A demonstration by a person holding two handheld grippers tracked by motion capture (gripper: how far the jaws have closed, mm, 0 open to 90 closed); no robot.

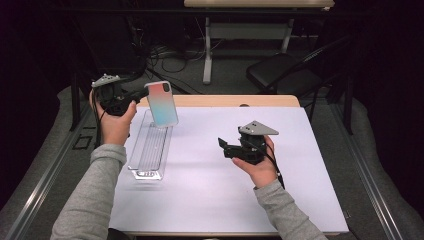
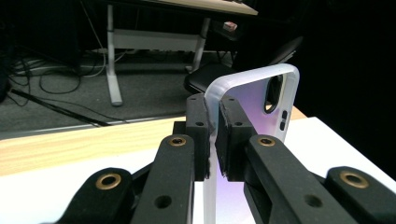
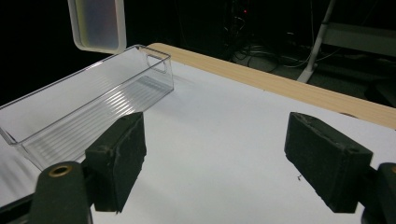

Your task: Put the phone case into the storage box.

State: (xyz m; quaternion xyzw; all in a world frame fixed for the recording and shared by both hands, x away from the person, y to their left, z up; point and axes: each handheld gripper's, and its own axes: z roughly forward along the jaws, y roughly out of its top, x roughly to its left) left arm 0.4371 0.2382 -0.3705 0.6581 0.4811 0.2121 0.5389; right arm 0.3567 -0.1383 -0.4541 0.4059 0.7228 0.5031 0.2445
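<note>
Though dim beyond, white table (image 1: 225, 185)

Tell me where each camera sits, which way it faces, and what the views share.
High view: above the person's side, facing forward and down on the table; both forearms and tools show.
Left gripper view: on the left tool, looking along its jaws, shut on the phone case.
Right gripper view: on the right tool, jaws open, facing the bin.
Shared: all three show the case; high and right views show the bin.
</note>
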